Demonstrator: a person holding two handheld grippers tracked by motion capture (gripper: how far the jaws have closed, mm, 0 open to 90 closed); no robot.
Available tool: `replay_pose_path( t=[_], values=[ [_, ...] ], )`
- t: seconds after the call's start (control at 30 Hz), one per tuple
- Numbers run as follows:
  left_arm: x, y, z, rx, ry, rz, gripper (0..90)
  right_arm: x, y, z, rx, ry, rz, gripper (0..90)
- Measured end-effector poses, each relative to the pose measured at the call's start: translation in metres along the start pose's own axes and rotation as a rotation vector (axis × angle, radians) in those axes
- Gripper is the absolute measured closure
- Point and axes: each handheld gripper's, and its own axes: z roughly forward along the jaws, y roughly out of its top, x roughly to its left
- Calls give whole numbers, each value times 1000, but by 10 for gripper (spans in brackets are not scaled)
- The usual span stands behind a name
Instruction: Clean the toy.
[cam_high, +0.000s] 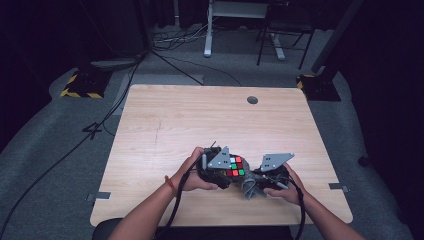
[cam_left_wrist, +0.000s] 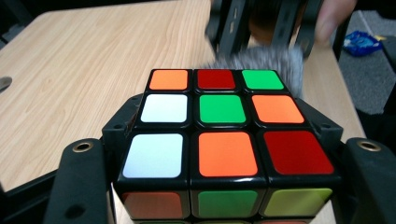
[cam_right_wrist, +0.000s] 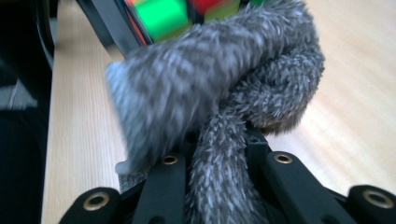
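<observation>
High view: both hands meet low-centre of the table. Left gripper view: left gripper jaws closed on the puzzle cube, prob. to steady it. Right gripper view: right gripper pinches a grey fuzzy cloth against the cube, likely for wiping.

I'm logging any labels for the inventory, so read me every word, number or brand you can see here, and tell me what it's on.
No readable text anywhere.
Puzzle cube in the left gripper: plain coloured stickers, no logo or print.
Grey fuzzy cloth in the right gripper: no tag showing.
Blue packet on the floor: has markings, too small and blurred to read.
</observation>
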Motion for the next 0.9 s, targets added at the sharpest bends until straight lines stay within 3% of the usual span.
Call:
replay_pose_path(
  t=[0.1, 0.27, 0.37, 0.43, 0.57, 0.77, 0.9],
  values=[
    [4, -4, 1, 2, -10, -28, 330, -1, 4, -12, -79, -19, 3, 768],
    [-1, -4, 7, 16, -16, -10, 331, -4, 7, -23, -154, -64, 19, 767],
    [-6, 2, 5, -1, -25, 6, 330, -7, 7, -20, -124, -66, 28, 767],
    [-7, 4, 5, -18, -29, 5, 330, -9, 3, -13, -64, -54, 36, 767],
    [-7, 5, 2, -23, -20, 1, 330, -4, -1, -3, 8, -37, 10, 767],
    [0, 1, -2, -12, 11, -9, 330, 1, 0, -2, 10, 6, -8, 766],
    [4, -4, 1, 13, 18, -19, 330, 2, 4, -12, -51, -2, -18, 766]
  ],
)
